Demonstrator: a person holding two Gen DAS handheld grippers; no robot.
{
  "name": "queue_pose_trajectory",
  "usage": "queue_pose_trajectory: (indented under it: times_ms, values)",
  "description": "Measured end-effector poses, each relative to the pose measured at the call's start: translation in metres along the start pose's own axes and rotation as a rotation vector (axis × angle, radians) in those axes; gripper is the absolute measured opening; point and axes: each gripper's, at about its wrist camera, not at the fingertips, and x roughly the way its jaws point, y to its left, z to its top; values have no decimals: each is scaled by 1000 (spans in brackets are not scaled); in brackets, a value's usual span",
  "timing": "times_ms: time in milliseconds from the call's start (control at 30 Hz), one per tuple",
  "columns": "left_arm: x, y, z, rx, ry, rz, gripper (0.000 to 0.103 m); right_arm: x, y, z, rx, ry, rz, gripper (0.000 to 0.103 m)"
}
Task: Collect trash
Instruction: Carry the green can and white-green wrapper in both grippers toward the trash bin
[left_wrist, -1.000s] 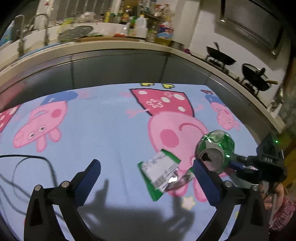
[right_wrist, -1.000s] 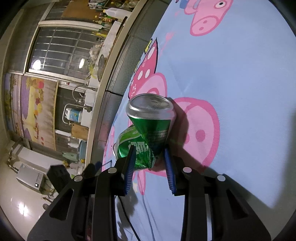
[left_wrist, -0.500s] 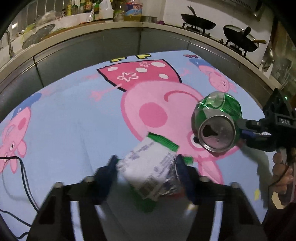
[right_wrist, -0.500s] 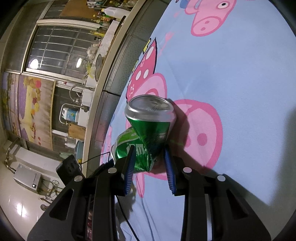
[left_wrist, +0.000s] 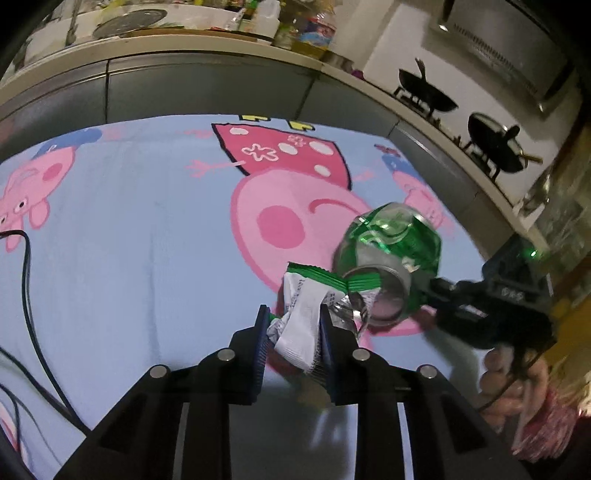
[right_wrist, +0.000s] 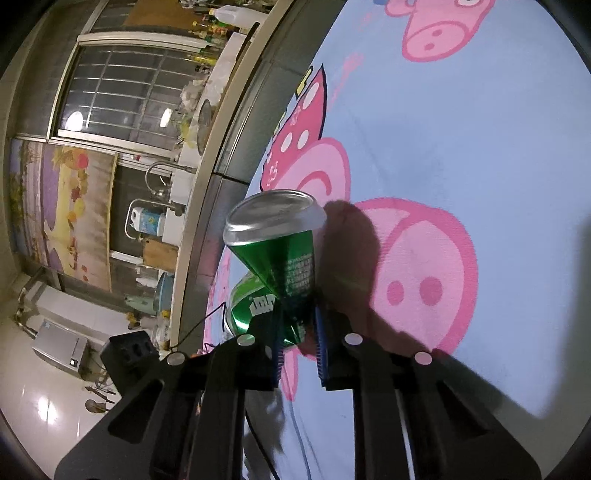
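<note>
Trash is held now: the left gripper (left_wrist: 291, 328) just squeezed the wrapper (left_wrist: 301, 317). The right gripper (right_wrist: 298, 332) pinches the can (right_wrist: 275, 254) tight. No bin shows yet.

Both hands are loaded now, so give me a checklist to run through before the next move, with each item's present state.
1. Left tongs gripping the wrapper: ok, jaws have just closed on it, wrapper pinched between them.
2. Right tongs gripping the can: ok, jaws have just tightened and crushed its middle.
3. Wrapper clear of the can: not ok, in the left wrist view its green edge overlaps the can's open mouth; contact cannot be told.
4. Wrapper lifted off the cloth: cannot tell.
5. Black cable clear of the left tongs: ok, off to the side.
6. Bin to drop into: cannot tell, none in view.
</note>
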Motion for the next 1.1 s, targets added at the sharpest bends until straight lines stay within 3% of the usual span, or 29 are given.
queue_pose_trajectory:
  times_ms: [167,467,733,1100]
  values:
    - [-5,-16,2,1,-10,1,26,-21,0,1,-19,-25,16,12]
    - [-6,-74,18,126,-59,113,26,-93,-18,3,-38,-136,-13,12]
    - [13,-131,32,241,-50,128,26,-161,-42,3,-34,-234,-70,12]
    - [33,-193,46,341,-43,141,26,-209,-69,5,9,-305,-53,13]
